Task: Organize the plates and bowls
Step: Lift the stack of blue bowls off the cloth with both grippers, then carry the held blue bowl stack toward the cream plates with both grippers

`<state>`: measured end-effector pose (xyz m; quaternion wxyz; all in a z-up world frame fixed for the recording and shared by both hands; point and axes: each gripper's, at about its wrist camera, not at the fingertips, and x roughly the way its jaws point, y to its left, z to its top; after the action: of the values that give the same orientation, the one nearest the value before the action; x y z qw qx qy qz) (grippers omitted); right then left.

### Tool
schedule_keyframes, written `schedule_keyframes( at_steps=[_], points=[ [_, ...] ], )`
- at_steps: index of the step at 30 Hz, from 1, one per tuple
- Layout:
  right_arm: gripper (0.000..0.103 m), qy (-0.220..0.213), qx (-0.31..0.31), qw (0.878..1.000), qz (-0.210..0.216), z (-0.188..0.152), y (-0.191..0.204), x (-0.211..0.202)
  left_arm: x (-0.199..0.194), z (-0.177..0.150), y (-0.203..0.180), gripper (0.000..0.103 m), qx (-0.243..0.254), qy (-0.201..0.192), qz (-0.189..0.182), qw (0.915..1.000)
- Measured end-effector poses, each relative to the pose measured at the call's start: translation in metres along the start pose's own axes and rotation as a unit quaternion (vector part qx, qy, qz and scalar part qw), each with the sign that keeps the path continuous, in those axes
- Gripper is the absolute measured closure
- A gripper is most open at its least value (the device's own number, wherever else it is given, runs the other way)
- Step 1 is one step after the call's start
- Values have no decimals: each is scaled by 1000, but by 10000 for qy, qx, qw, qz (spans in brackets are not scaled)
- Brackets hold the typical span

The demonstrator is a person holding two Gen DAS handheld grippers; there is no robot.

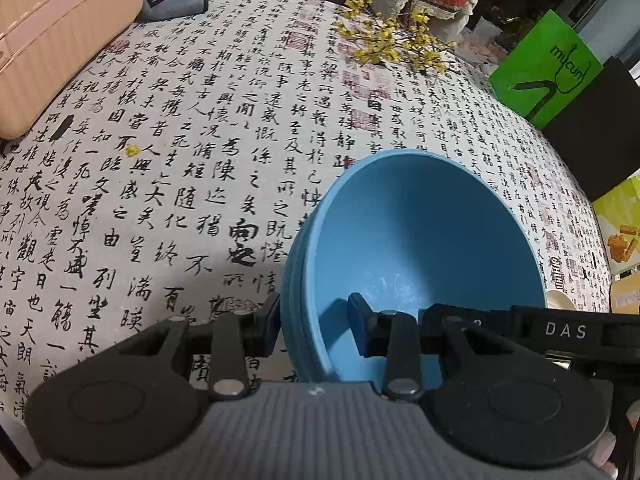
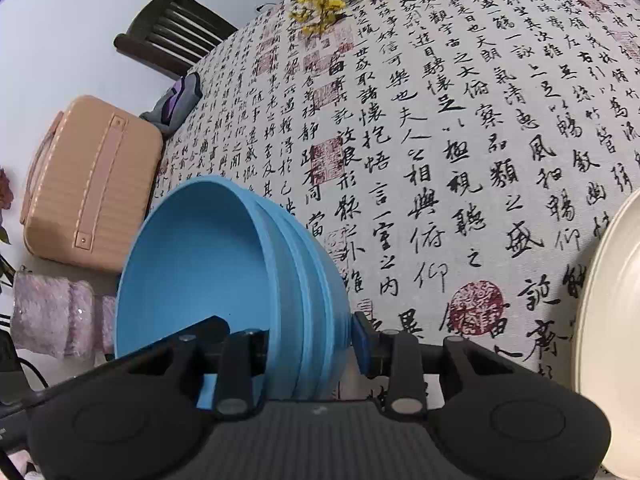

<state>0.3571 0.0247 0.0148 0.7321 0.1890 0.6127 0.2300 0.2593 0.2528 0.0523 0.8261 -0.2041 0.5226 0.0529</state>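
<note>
Clearly both grippers are sharing one load: the left gripper (image 1: 314, 330) and right gripper (image 2: 310, 346) are each pinching opposite rim walls of the blue bowls (image 1: 420, 240), nested and tilted between the fingers above the bench (image 1: 180, 200), likely steadying the stack for carrying.

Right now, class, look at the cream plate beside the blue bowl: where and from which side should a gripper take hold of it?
Grip the cream plate by its rim, coming in level from the table's edge. It seems to lie flat on the tablecloth, so only its thin raised lip offers both fingers purchase, one above and one below.
</note>
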Motion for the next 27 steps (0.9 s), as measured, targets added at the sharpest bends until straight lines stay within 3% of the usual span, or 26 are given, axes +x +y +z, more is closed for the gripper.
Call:
schedule_keyframes(
  at_steps=[27],
  points=[
    [72, -389, -6, 9992, -42, 2, -35, -45, -3, -12, -55, 67, 224, -218, -142, 9994]
  ],
)
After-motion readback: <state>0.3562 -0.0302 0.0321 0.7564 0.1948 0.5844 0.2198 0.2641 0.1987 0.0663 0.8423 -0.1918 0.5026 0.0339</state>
